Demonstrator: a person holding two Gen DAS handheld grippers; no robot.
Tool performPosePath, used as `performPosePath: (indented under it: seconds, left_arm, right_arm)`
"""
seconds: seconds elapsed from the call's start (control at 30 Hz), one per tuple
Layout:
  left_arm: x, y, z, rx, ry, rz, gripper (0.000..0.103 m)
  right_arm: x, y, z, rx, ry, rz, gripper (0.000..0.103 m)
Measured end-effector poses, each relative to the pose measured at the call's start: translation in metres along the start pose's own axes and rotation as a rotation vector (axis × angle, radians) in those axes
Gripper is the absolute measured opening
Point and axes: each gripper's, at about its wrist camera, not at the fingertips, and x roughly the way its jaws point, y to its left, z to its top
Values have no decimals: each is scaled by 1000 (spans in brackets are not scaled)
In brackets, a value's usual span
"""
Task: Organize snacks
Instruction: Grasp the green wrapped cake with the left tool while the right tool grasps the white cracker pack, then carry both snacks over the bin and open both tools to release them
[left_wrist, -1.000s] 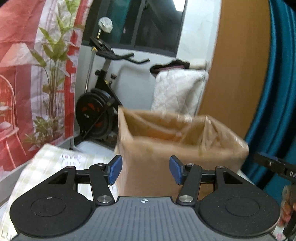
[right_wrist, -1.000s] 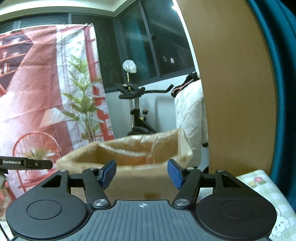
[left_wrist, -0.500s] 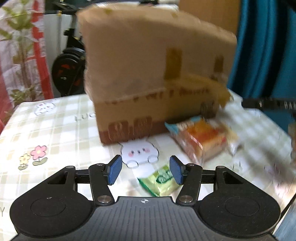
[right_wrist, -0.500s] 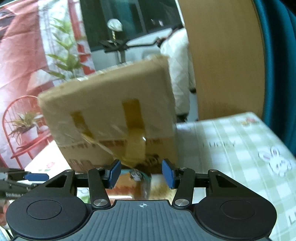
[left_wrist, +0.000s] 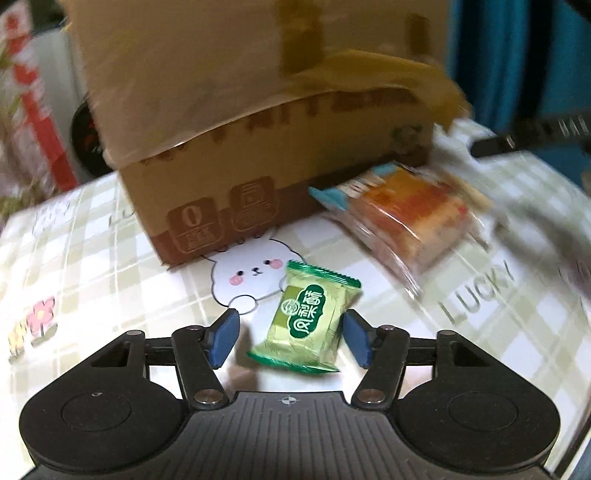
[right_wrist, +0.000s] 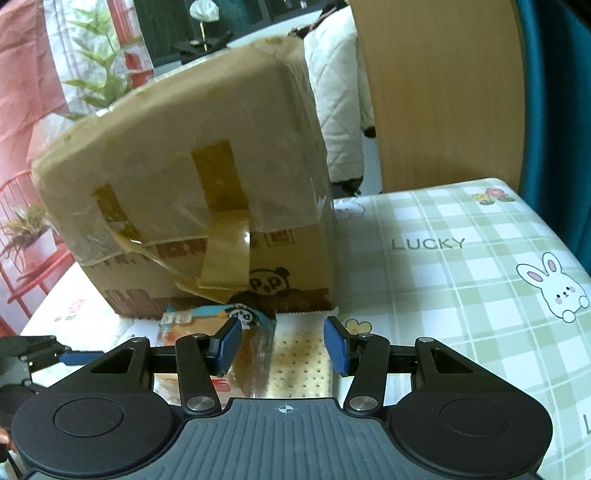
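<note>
A green foil snack packet (left_wrist: 306, 321) lies on the checked tablecloth (left_wrist: 110, 258) between the fingers of my left gripper (left_wrist: 290, 339). That gripper is open: the right pad is close to the packet and the left pad stands clear. My right gripper (right_wrist: 282, 345) hangs over a clear-wrapped cracker pack (right_wrist: 299, 354). Its jaws are closing with the pack between them, and the pads do not press on it. An orange cake in a blue-ended wrapper (left_wrist: 406, 218) (right_wrist: 207, 317) lies against the tall cardboard box (left_wrist: 258, 110) (right_wrist: 184, 184).
The taped box stands mid-table just behind the snacks. The other gripper's finger (left_wrist: 535, 129) crosses the upper right of the left wrist view. A wooden panel (right_wrist: 443, 92), a teal curtain and an exercise bike stand beyond the table edge (right_wrist: 535, 206).
Both grippers dropped and tipped down, from looking into the box's open top to hovering over the snacks on the table. The right jaws narrowed.
</note>
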Motion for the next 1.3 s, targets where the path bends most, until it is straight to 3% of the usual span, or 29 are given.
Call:
performPosePath:
  seconds: [0.1,0.33,0.67,0.8,1.13,1.3]
  left_arm:
    - [4,9,1,-85,-10,28,40]
    - [-1,21,-9,-241,-45,51,39]
    - [-7,15,-17,-301,-73,86,39]
    - [-14,16,-21,-331,-77,85,39]
    - [-26,11,-32,-347,-72,97,39]
    - [-42,12,-43,-390,-87,111,39]
  right_arm:
    - [13,-1,4,-21,35,-13,46]
    - [52,8,6,-95,143,-56,47]
    - [58,17,-5,-141,122,-135,46]
    - [62,19,-13,-151,182,-140,48]
    - [38,20,-40,-166,134,-134,42]
    - [11,6,-48,-73,77,-138,42]
